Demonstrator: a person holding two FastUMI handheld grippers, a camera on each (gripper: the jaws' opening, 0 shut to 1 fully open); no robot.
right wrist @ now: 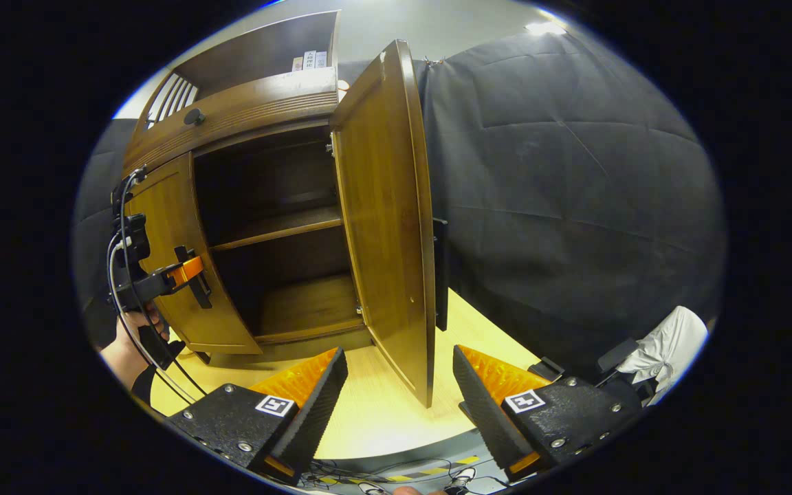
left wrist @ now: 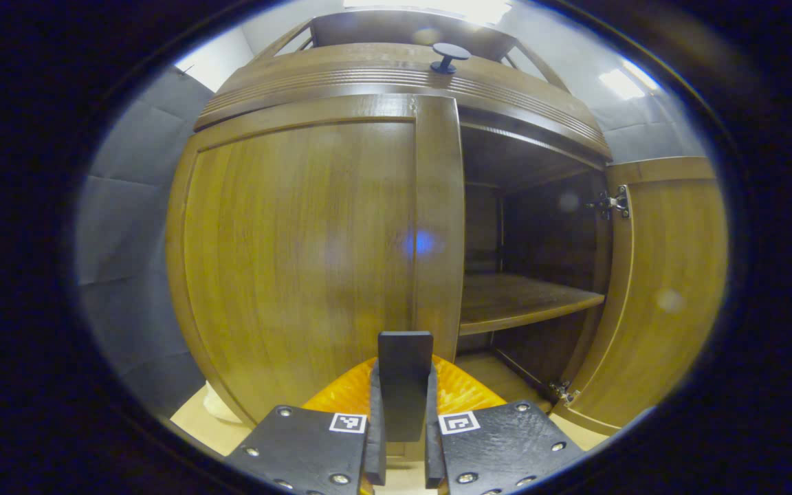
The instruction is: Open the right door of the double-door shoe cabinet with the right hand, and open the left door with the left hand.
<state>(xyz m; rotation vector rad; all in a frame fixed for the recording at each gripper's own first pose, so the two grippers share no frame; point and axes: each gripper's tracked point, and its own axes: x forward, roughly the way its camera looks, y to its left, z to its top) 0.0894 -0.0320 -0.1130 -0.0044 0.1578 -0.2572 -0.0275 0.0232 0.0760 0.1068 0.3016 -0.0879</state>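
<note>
Left hand-held gripper (left wrist: 403, 412), at the bottom centre of the left gripper view: closed on the black handle (left wrist: 405, 375) of the left door (left wrist: 300, 254), both fingers pressing its sides. Held so probably to pull the door outward, since this door is not yet open.

Right hand-held gripper (right wrist: 396, 385), at the bottom of the right gripper view: wide open, holding nothing, its fingers to either side of the lower edge of the right door (right wrist: 386, 227) without touching it. Probably let go because this door already stands swung out, near the centre of the frame.

Inside the shoe cabinet (left wrist: 396, 75): a bare shelf (left wrist: 520, 299). On top, a black knob (left wrist: 447, 56). Behind the right door, black cloth; at lower right, a white bundle (right wrist: 671, 347); cables near the bottom edge. Nothing seen in the left door's path, though its swing area is hardly visible.
</note>
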